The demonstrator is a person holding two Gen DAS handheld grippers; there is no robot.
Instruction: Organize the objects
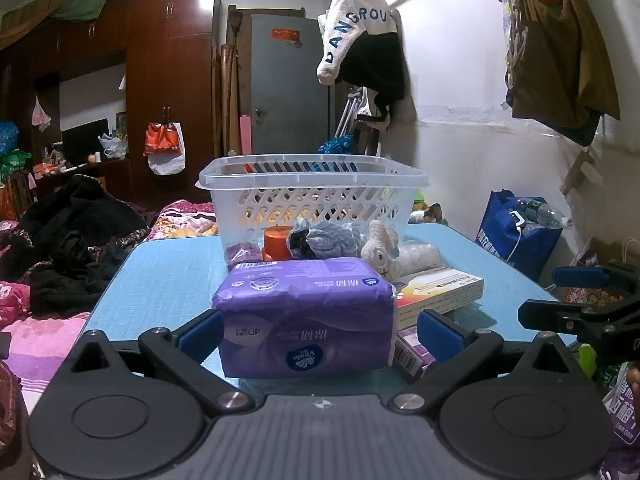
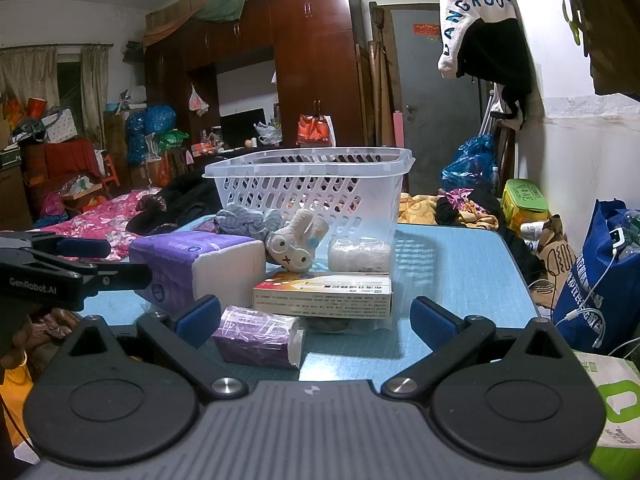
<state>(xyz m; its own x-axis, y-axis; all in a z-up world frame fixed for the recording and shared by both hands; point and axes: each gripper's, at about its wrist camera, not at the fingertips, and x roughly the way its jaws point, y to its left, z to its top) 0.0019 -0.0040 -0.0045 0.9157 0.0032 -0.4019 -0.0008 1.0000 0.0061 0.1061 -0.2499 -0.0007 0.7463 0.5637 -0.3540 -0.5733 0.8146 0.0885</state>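
My left tongs (image 1: 320, 334) gape wide around one big purple tissue pack (image 1: 306, 316); my right tongs (image 2: 316, 320) gape wide, one small tissue packet (image 2: 258, 340) between them, one basket (image 2: 308, 188) beyond on the desk (image 2: 460, 272).

A translucent plastic basket (image 1: 312, 184), a glossy film-wrapped tissue pack (image 1: 304, 312) and a textured matt table (image 1: 160, 272).

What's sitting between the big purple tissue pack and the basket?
In the left wrist view, an orange cap, a blue-grey scrunchie and a small purple bundle lie between the tissue pack and the basket.
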